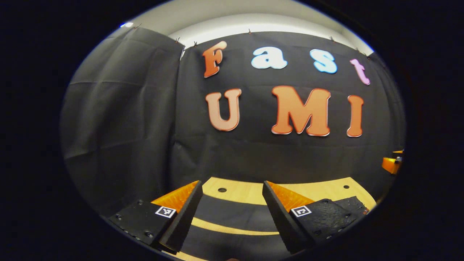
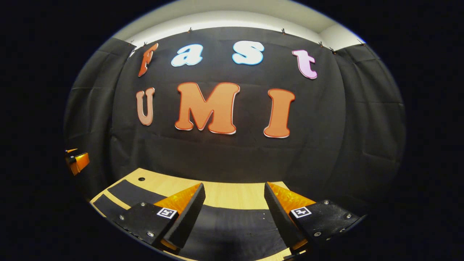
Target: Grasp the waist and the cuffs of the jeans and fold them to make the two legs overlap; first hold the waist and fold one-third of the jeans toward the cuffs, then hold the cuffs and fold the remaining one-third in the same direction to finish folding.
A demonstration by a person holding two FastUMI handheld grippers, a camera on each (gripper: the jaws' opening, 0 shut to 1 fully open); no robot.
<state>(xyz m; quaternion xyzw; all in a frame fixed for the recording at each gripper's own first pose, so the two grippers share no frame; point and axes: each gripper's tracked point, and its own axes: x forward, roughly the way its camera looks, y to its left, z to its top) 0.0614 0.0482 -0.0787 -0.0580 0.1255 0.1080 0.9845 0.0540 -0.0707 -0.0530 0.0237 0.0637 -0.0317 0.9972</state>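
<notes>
The black cloth wall (image 1: 253, 152) rises behind a pale wooden desk (image 1: 246, 192). Dark jeans (image 1: 232, 217) lie flat on the desk, under both tools. The left tool (image 1: 232, 203) hangs above them released, fingers spread. The right tool (image 2: 235, 203) likewise gapes, empty.

left gripper view: raised above wooden table (image 1: 326, 192), facing black cloth wall (image 1: 253, 152), fairly near, aimed approx. level. right gripper view: same height & heading, set further right. shared: wall, table's far edge (image 2: 232, 192), dark fabric (image 2: 235, 224) below.
</notes>
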